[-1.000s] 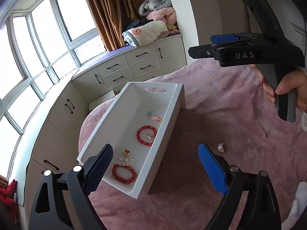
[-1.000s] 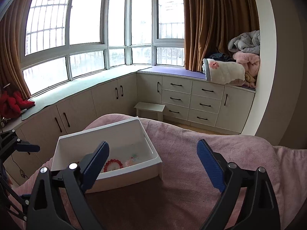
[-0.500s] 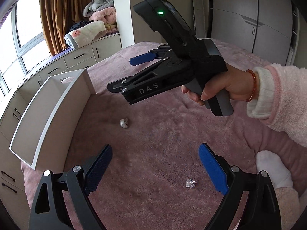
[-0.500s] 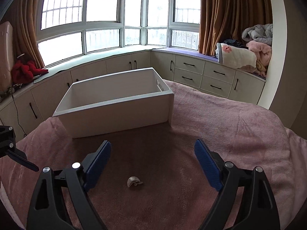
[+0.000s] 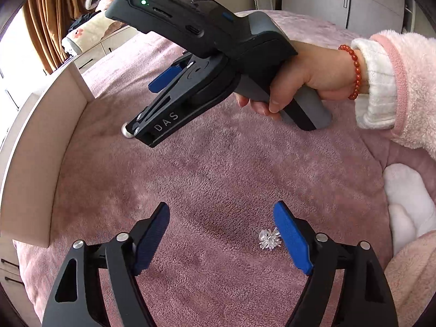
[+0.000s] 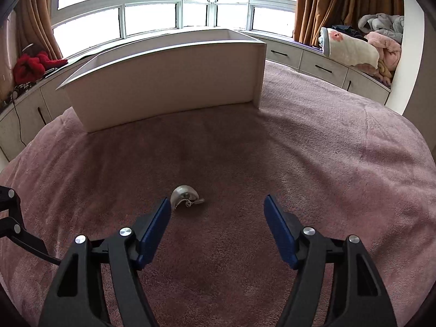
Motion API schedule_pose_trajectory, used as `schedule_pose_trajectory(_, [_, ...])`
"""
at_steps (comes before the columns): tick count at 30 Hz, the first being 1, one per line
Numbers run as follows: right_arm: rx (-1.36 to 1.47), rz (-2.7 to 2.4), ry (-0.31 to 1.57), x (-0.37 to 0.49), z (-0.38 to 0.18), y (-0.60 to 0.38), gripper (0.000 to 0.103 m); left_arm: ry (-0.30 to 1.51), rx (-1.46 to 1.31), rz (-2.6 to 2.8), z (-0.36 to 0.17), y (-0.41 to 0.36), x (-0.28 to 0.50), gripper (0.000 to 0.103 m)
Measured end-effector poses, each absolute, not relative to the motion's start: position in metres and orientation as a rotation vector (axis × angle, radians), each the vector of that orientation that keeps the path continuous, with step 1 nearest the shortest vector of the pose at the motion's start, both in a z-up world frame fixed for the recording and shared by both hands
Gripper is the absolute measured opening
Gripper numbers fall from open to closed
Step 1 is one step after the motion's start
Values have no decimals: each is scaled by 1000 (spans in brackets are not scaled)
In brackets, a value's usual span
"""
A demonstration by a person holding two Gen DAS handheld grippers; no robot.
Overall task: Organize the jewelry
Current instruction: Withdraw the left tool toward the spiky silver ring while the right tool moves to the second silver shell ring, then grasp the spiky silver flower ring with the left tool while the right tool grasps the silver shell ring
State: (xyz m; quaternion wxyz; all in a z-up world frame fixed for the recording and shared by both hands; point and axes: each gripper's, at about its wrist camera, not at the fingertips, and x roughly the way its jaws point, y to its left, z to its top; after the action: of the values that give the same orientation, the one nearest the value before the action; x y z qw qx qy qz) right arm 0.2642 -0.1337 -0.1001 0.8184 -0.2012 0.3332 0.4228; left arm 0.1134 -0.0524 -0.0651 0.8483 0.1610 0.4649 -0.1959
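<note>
Both grippers hang spread apart over the pink plush bedspread (image 6: 313,147): left gripper (image 5: 222,234) beside a spiky silver earring (image 5: 269,238), right gripper (image 6: 216,218) beside a rounded silver-grey earring (image 6: 183,195).

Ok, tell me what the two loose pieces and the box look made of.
Domed earring: polished silvery metal, likely; it glints.
Spiky ornament: bright silver metal or plated, with thin shiny prongs.
White box: matte painted wood or board, with flat thick walls.
</note>
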Motion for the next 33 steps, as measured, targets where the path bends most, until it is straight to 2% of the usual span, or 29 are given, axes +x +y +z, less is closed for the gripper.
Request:
schedule_pose_trajectory(5, [-442, 911, 719, 262, -110, -126, 65, 996, 319, -413, -75, -44, 113, 72])
schedule_pose_trajectory(8, [-445, 910, 733, 266, -112, -121, 62, 1005, 327, -393, -79, -40, 115, 58])
schedule_pose_trajectory(9, [-445, 911, 735, 267, -112, -120, 55, 1007, 332, -385, -80, -38, 114, 51])
schedule_pose_trajectory(10, [-445, 910, 738, 268, -112, -119, 51, 1012, 330, -383, -82, -36, 114, 49])
schedule_pose_trajectory(11, [-440, 909, 745, 269, -112, -118, 44, 1017, 322, -385, -83, -33, 115, 48])
schedule_pose_trajectory(17, [-381, 881, 792, 282, -115, -121, 23, 1017, 323, -386, -85, -32, 110, 45])
schedule_pose_trajectory(23, [-372, 873, 797, 284, -114, -123, 23, 1024, 316, -377, -84, -28, 111, 36])
schedule_pose_trajectory(31, [-356, 871, 779, 281, -107, -129, 22, 1028, 320, -347, -81, -28, 111, 13])
schedule_pose_trajectory(33, [-350, 873, 778, 280, -104, -132, 22, 1032, 318, -347, -81, -26, 115, 10])
